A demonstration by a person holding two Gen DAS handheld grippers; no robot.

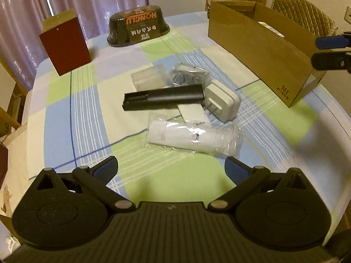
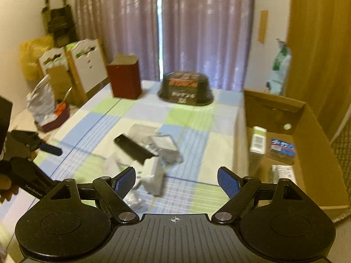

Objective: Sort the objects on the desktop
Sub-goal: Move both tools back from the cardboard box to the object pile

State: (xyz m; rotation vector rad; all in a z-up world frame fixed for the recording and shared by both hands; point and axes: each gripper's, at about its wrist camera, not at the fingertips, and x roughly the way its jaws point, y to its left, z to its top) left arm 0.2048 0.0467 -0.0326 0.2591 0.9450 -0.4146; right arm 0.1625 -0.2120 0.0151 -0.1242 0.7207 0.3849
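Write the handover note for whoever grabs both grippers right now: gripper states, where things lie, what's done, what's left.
Left gripper: open, empty, facing the pile.
Right gripper: open, empty, between the pile and the cardboard box.
Pile mid-table: black remote on top, white plug adapter beside it, clear plastic case, bagged dark cable, wrapped white packet nearest.
Done: a few small packages already lie in the box.
Left: the whole pile. The red box and the black bowl stand at the far edge.
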